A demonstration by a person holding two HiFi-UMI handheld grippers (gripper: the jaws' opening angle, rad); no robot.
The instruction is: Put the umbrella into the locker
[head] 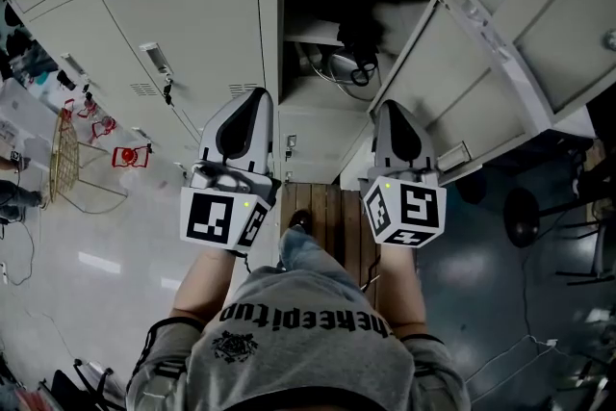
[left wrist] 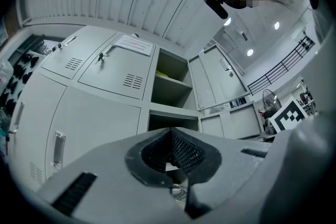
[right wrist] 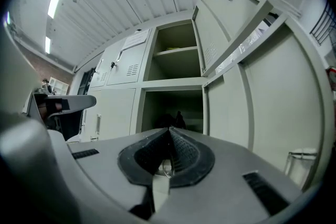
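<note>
Standing open, the grey locker (head: 318, 106) has its door (head: 452, 82) swung to the right. Left gripper (head: 260, 94) and right gripper (head: 390, 106) hang side by side before it, each with jaws pressed together on nothing. Umbrella (head: 354, 51), black, folded short and with a thin loop at its end, lies deep inside the open compartment
</note>
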